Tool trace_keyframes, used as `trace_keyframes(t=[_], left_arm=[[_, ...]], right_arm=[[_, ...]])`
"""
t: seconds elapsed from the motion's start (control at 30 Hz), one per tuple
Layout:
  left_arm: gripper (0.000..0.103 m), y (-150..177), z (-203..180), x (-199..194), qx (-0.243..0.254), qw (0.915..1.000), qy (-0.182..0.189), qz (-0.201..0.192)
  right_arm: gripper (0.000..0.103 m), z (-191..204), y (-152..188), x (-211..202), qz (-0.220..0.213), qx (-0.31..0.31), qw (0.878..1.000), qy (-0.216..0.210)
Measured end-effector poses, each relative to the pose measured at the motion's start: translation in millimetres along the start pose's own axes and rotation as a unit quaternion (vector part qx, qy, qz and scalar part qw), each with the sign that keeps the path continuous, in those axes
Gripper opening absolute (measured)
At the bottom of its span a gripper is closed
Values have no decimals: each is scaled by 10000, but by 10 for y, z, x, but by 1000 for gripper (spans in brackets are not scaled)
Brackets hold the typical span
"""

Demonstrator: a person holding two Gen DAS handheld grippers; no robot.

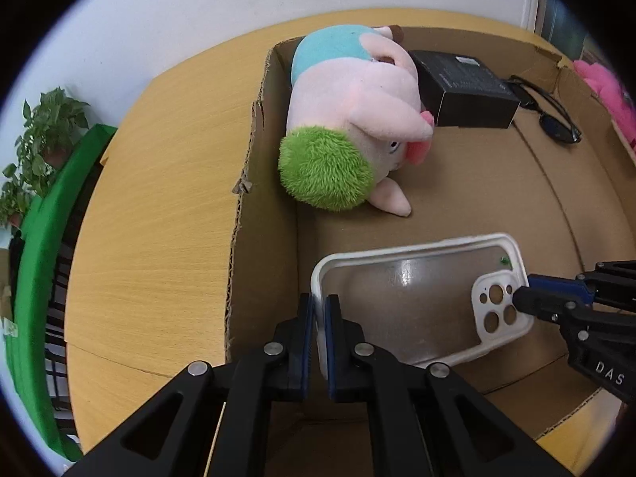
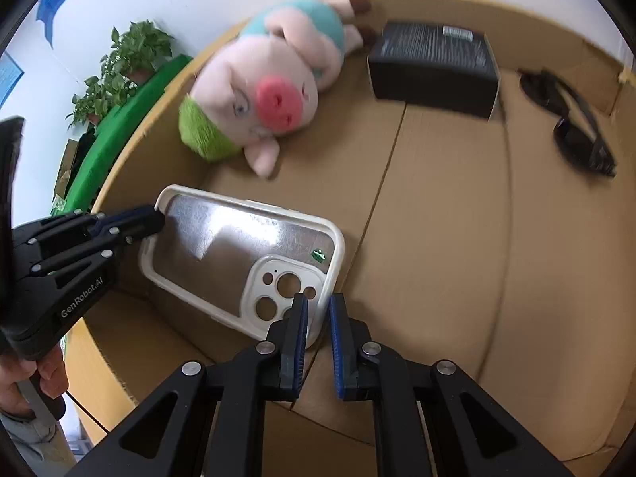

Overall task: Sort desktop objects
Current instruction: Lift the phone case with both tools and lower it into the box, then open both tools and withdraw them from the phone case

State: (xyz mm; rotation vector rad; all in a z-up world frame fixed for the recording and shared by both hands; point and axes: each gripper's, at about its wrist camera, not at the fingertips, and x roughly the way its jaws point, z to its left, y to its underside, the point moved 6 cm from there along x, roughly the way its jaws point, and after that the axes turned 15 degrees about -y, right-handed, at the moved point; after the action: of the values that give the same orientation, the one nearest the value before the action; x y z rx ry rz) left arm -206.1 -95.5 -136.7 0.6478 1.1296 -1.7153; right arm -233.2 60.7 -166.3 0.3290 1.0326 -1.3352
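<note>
A clear phone case with a white rim hangs just above the floor of a shallow cardboard box. My left gripper is shut on the rim at the case's plain end. My right gripper is shut on the rim at the camera-cutout end. A pink pig plush with green hair, a black box and black sunglasses lie in the cardboard box.
The cardboard box sits on a wooden table. A pink plush lies outside the box's right wall. A green-edged object and a potted plant stand beyond the table's left side.
</note>
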Motion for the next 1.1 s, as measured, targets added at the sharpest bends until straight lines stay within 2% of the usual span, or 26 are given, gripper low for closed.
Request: trace_keyframes(t=[0.23,0.47,0.57,0.63,0.7,0.73,0.77,0.8,0.83,0.87,0.93,0.97,1.03,1.1], left_arm=[[5,-13,-70,49,118,9995,-292,81],[7,-16,-89,37,47,9995,-320,46],[11,-34,-85,-47,-71,9998,-160,-10],[17,-48,-50,-140,-194,9996,-146,-137],[20,-66,-21,-286,-302,9988,-129,-368],[26,-70,1,-399,-362,9978,-125,-542],[29,-76,22,-495,-412,9966,-127,-709],[37,-73,35,-624,-483,9946,-146,-911],[45,-62,71,-760,-577,9920,-162,-1112],[49,-60,101,-866,-656,9897,-157,-1264],[62,-33,131,-1144,-826,9831,-123,-1631],[65,-25,141,-1248,-878,9805,-100,-1753],[73,2,157,-1474,-1004,9752,-31,-1972],[74,-10,171,-1640,-1141,9703,84,-2132]], right_arm=[[10,-8,19,0,-32,134,9999,-37],[12,4,8,7,-62,199,9997,-102],[13,32,7,-19,-120,123,9998,-84],[16,70,5,-98,-220,28,9997,-70],[26,137,2,-272,-449,-75,9989,-115],[31,196,-9,-411,-616,-187,9979,-96],[44,249,-11,-533,-757,-297,9967,-75],[53,323,-6,-725,-979,-437,9942,-18],[56,363,5,-849,-1113,-501,9925,15],[62,411,15,-974,-1250,-562,9906,28],[73,463,65,-1253,-1501,-635,9866,94],[80,448,120,-1401,-1636,-659,9842,172],[84,398,217,-1635,-1836,-653,9800,391],[85,399,318,-1770,-1943,-623,9778,468]])
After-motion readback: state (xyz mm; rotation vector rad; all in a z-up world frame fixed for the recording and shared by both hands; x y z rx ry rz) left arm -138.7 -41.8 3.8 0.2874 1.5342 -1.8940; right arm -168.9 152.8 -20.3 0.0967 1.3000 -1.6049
